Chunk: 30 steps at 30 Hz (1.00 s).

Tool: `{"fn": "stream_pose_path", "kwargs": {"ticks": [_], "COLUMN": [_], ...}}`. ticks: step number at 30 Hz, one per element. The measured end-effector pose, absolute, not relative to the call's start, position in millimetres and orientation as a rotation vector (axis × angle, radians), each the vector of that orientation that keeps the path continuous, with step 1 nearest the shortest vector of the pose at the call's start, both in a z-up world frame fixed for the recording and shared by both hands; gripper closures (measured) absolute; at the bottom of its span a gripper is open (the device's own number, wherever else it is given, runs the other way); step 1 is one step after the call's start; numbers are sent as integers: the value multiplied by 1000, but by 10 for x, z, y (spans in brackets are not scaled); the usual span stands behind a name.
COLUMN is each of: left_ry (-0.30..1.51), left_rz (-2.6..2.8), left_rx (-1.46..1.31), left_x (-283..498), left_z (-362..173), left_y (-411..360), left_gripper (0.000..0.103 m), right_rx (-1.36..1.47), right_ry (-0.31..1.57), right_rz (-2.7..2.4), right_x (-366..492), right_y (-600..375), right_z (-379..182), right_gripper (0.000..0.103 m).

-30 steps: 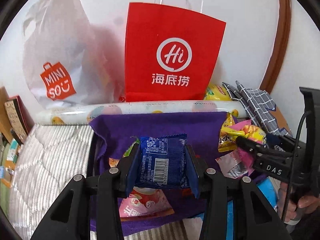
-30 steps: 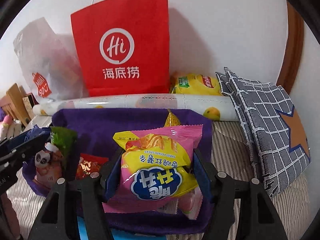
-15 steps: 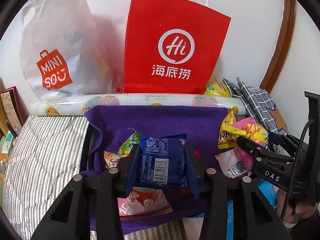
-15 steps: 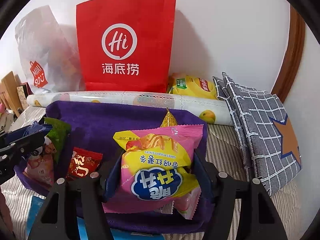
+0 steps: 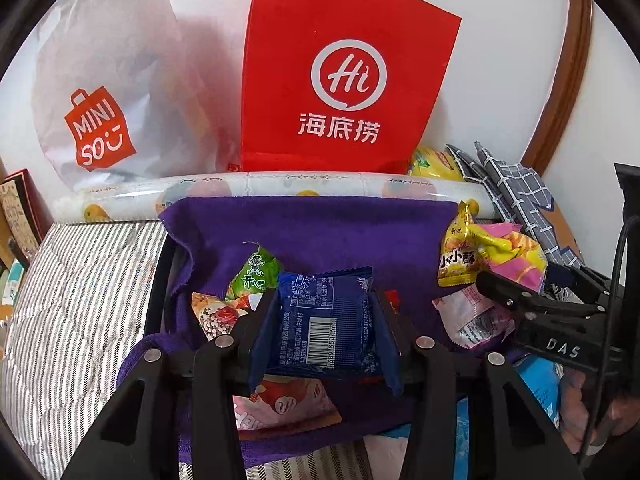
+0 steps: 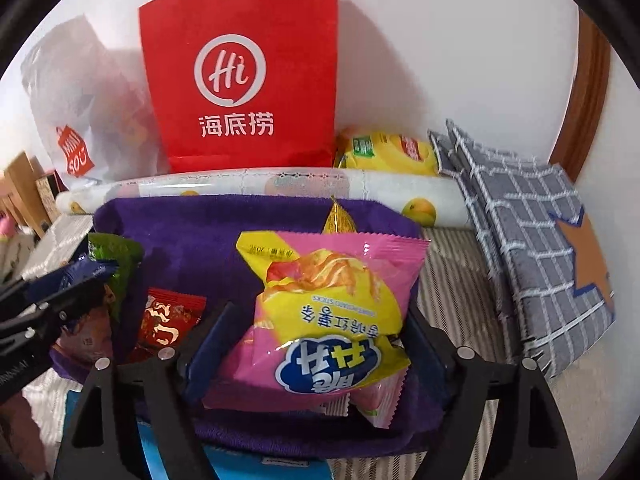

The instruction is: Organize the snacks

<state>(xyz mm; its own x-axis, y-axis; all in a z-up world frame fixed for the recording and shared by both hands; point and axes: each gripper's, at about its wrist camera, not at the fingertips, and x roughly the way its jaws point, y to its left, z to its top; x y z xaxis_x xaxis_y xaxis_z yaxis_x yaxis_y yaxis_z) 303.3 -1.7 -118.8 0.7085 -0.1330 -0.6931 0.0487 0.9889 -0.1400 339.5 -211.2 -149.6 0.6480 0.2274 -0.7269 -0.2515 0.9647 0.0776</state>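
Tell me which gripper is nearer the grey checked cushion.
Right. The right gripper, shut on the pink and yellow snack bag, sits just left of the grey checked cushion. The left gripper, clamping the blue packet, is farther left over the purple cloth.

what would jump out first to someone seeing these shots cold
The red bag with its white Hi logo stands against the wall at the back, dominating both views. In front, over the purple cloth, the left tongs grip a blue packet and the right tongs a pink and yellow packet.
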Motion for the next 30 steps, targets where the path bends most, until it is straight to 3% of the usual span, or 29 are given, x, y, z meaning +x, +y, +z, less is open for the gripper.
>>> {"fn": "stream_pose_path", "kwargs": {"ticks": [17,20,25,30], "left_ry": [791,789,758,715], "left_rz": [-92,-86,-77,-86], "left_rx": [-83,-80,-79,-118], "left_x": [3054,3051,3026,2969], "left_z": [-1222,-1221,-1177,-1075], "left_y": [-92,-105,-109,-50], "left_gripper": [51,45,22,15], "right_rx": [9,10,59,73], "right_ry": [757,737,699,639], "right_rz": [322,322,332,333], "right_x": [3298,3279,3242,3174], "right_y": [-2113,-2120,-2199,-2247], "right_z": [-1382,-1356,-1294,-1212], "right_gripper": [7,7,7,7]}}
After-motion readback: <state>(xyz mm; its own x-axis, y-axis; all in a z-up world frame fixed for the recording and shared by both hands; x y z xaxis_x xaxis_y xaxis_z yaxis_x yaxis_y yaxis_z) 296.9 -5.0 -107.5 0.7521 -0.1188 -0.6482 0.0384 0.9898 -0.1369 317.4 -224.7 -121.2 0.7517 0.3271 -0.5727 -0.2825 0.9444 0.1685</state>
